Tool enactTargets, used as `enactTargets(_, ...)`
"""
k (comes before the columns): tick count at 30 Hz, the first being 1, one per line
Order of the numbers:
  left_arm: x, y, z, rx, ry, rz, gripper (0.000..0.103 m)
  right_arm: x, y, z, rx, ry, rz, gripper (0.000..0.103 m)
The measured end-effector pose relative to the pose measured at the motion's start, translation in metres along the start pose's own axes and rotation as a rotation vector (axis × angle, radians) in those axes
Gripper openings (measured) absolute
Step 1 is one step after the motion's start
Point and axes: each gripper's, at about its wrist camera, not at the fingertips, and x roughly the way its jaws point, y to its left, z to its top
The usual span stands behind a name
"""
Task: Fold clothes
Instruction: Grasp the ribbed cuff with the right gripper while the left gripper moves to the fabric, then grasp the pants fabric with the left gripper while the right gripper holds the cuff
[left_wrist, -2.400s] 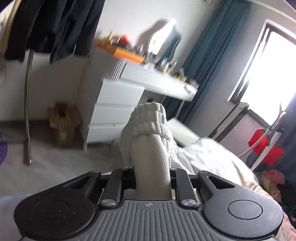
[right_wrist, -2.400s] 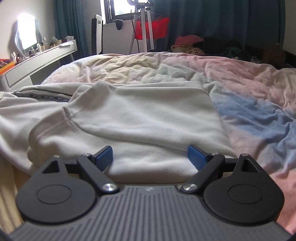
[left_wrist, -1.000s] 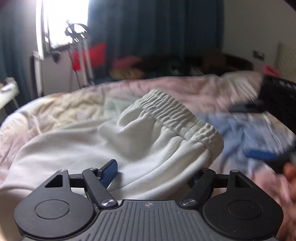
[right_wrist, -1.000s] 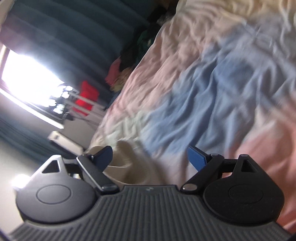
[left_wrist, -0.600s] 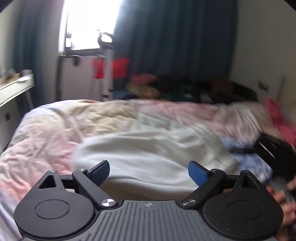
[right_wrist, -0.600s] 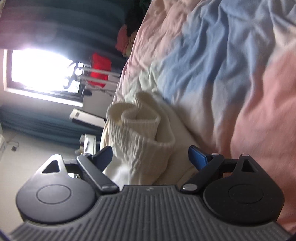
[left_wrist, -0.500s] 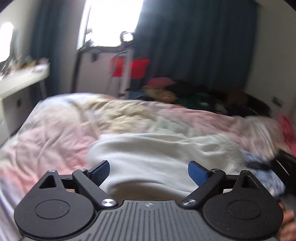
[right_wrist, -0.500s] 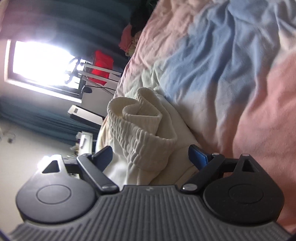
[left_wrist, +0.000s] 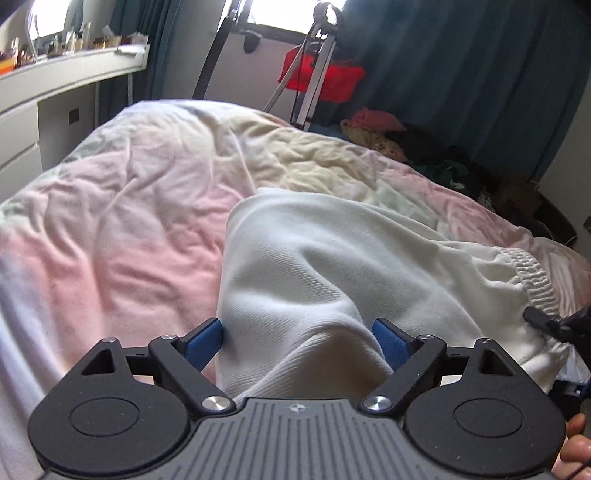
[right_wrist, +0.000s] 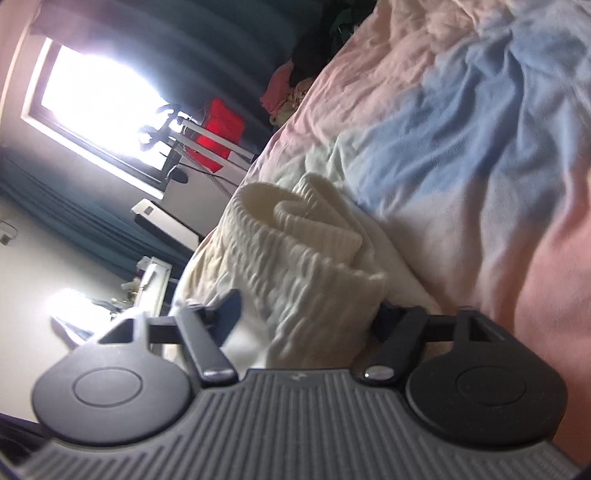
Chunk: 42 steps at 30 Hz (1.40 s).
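White sweatpants (left_wrist: 332, 273) spread across the middle of the pastel duvet (left_wrist: 122, 221), ribbed elastic waistband (left_wrist: 535, 273) toward its right edge; raised ridge of the fabric running up between the parted blue pads of the left gripper (left_wrist: 297, 341), spread wide and clamping nothing; bunched waistband (right_wrist: 306, 254) filling the gap of the right gripper (right_wrist: 306, 314), fingers apart on either side, fabric against both, not yet clenched; person's fingertips (left_wrist: 574, 443) at the lower right corner of the left view.
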Motion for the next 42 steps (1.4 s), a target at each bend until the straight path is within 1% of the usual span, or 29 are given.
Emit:
enactTargets(1,0.001,0.002,0.0,-0.009,0.002,-0.005,0.09,0.001,0.002,0.002,-0.021,-0.015,-0.004,0.048)
enactTargets(2,0.001,0.003,0.0,-0.013,0.002,-0.011,0.091,-0.001,0.007,0.005,-0.044,-0.033,0.019,0.041)
enactTargets(4,0.0,0.005,0.0,-0.023,0.001,-0.024,0.092,-0.006,0.017,0.011,-0.091,-0.069,0.063,0.038)
enactTargets(6,-0.005,0.007,0.0,-0.049,-0.02,-0.057,0.093,-0.019,0.033,0.016,-0.182,-0.131,0.11,0.038)
enactTargets(7,-0.008,0.009,0.0,-0.07,-0.03,-0.077,0.093,-0.024,0.038,0.018,-0.207,-0.157,0.124,0.038)
enactTargets(9,-0.013,0.013,0.001,-0.107,-0.041,-0.114,0.093,-0.029,0.034,0.024,-0.21,-0.174,0.1,0.038)
enactTargets(11,-0.015,0.015,0.001,-0.127,-0.036,-0.125,0.093,-0.033,0.03,0.029,-0.209,-0.186,0.072,0.038)
enactTargets(13,-0.013,0.016,-0.001,-0.132,-0.019,-0.116,0.093,-0.022,0.012,0.031,-0.141,-0.106,-0.021,0.039)
enactTargets(14,-0.012,0.016,-0.001,-0.136,-0.01,-0.113,0.093,-0.014,0.0,0.031,-0.087,-0.042,-0.064,0.04)
enactTargets(15,-0.011,0.017,-0.003,-0.144,-0.002,-0.113,0.093,-0.013,-0.002,0.031,-0.078,-0.027,-0.069,0.04)
enactTargets(18,-0.009,0.02,-0.007,-0.172,0.023,-0.115,0.093,-0.01,-0.008,0.03,-0.052,0.019,-0.083,0.046)
enactTargets(19,-0.008,0.022,-0.008,-0.184,0.032,-0.121,0.093,-0.009,-0.01,0.03,-0.043,0.034,-0.088,0.05)
enactTargets(21,-0.006,0.028,-0.01,-0.215,0.046,-0.133,0.093,-0.007,-0.014,0.03,-0.026,0.064,-0.098,0.061)
enactTargets(23,-0.004,0.034,-0.01,-0.257,0.063,-0.151,0.093,-0.006,-0.018,0.029,-0.008,0.094,-0.107,0.079)
enactTargets(24,-0.002,0.036,-0.011,-0.271,0.068,-0.157,0.093,-0.004,-0.02,0.029,-0.002,0.115,-0.114,0.082)
enactTargets(26,0.0,0.04,-0.011,-0.3,0.08,-0.17,0.093,0.01,-0.019,0.024,-0.023,0.23,-0.151,0.084)
enactTargets(27,0.001,0.042,-0.011,-0.309,0.086,-0.177,0.093,0.017,-0.021,0.022,-0.024,0.261,-0.148,0.084)
enactTargets(29,0.003,0.045,-0.012,-0.329,0.094,-0.187,0.093,0.021,-0.023,0.022,-0.01,0.264,-0.134,0.09)
enactTargets(31,0.006,0.048,-0.014,-0.356,0.104,-0.197,0.093,0.022,-0.021,0.023,-0.006,0.253,-0.108,0.09)
enactTargets(32,0.008,0.05,-0.014,-0.373,0.108,-0.203,0.093,0.02,-0.018,0.023,-0.012,0.241,-0.092,0.09)
enactTargets(35,0.015,0.056,-0.015,-0.424,0.126,-0.218,0.092,0.007,-0.008,0.024,-0.042,0.204,-0.002,0.09)
enactTargets(37,0.018,0.059,-0.016,-0.445,0.126,-0.222,0.09,0.007,-0.006,0.024,-0.05,0.189,0.018,0.089)
enactTargets(38,0.018,0.059,-0.016,-0.445,0.122,-0.225,0.088,0.008,-0.005,0.024,-0.058,0.184,0.023,0.085)
enactTargets(39,0.018,0.059,-0.016,-0.44,0.119,-0.223,0.085,0.011,-0.004,0.023,-0.083,0.19,-0.012,0.08)
enactTargets(40,0.017,0.058,-0.015,-0.434,0.117,-0.221,0.084,0.014,-0.003,0.021,-0.107,0.197,-0.048,0.07)
enactTargets(41,0.017,0.056,-0.015,-0.427,0.114,-0.219,0.082,0.017,-0.004,0.02,-0.117,0.207,-0.079,0.064)
enactTargets(42,0.015,0.054,-0.014,-0.406,0.11,-0.212,0.077,0.018,-0.006,0.019,-0.111,0.208,-0.091,0.061)
